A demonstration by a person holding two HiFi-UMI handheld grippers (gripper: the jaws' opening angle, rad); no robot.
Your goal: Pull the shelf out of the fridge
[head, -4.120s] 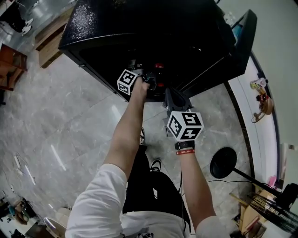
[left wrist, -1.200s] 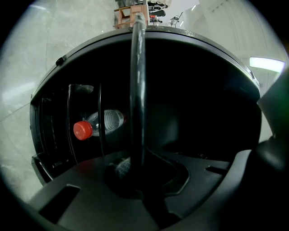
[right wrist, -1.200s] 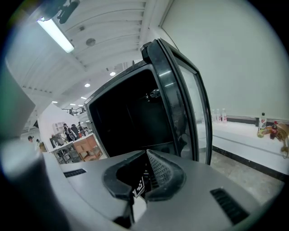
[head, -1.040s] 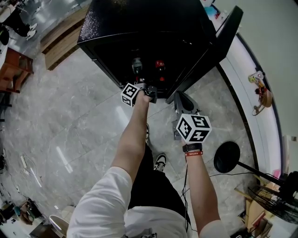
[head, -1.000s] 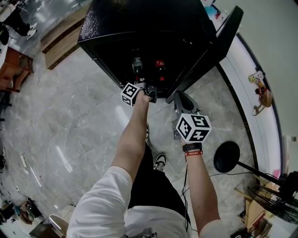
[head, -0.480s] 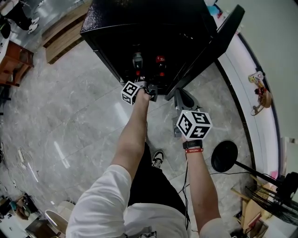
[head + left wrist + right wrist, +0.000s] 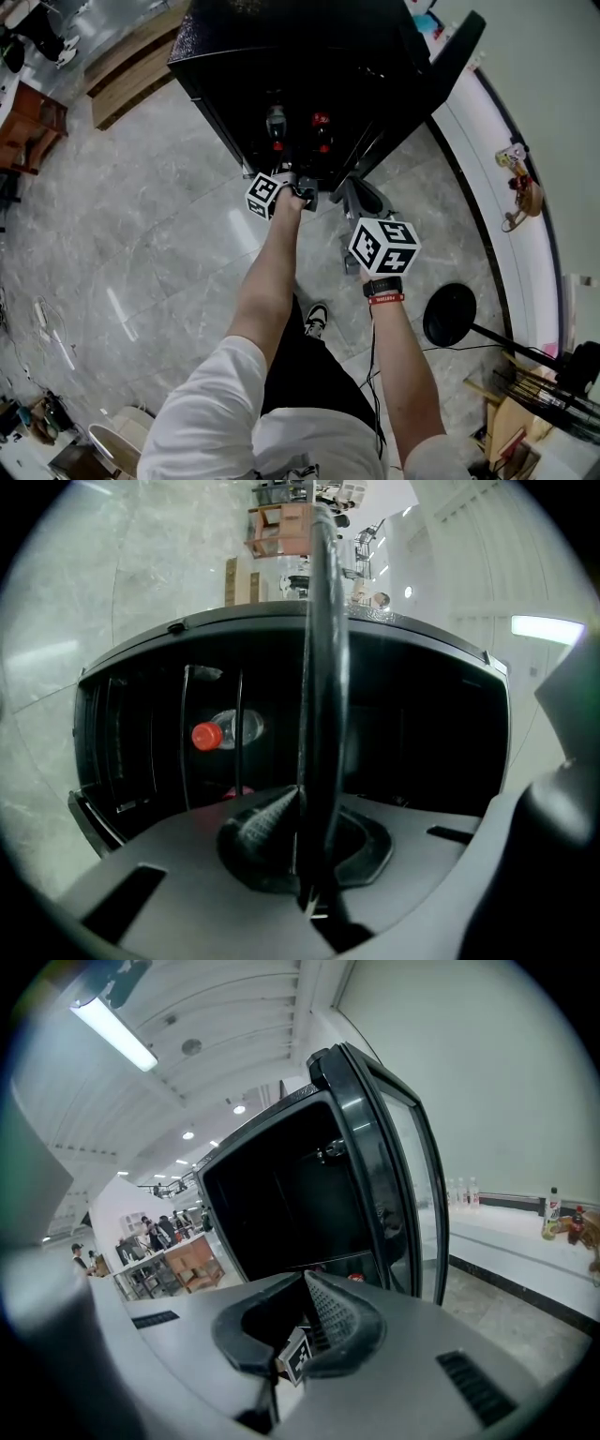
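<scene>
The black fridge (image 7: 309, 47) stands with its door (image 7: 441, 75) swung open to the right. Its shelf (image 7: 309, 164) sticks out at the front and carries two red-capped bottles (image 7: 276, 124). My left gripper (image 7: 302, 194) is shut on the shelf's front edge. In the left gripper view that edge is a dark bar (image 7: 323, 667) running up from between the jaws of the left gripper (image 7: 302, 794), with a bottle (image 7: 220, 733) behind it. My right gripper (image 7: 347, 192) hangs by the door's lower corner. In the right gripper view the right gripper (image 7: 305, 1283) has its jaws together on nothing.
A round black stand base (image 7: 448, 321) sits on the marble floor at the right. A white ledge (image 7: 502, 178) with small objects runs along the right wall. Wooden benches (image 7: 112, 75) lie at the upper left. The person's shoe (image 7: 315, 321) is below the grippers.
The left gripper has drawn back toward the person with the shelf edge in it. The shelf and bottles stand farther out of the fridge. The right gripper has shifted only slightly.
</scene>
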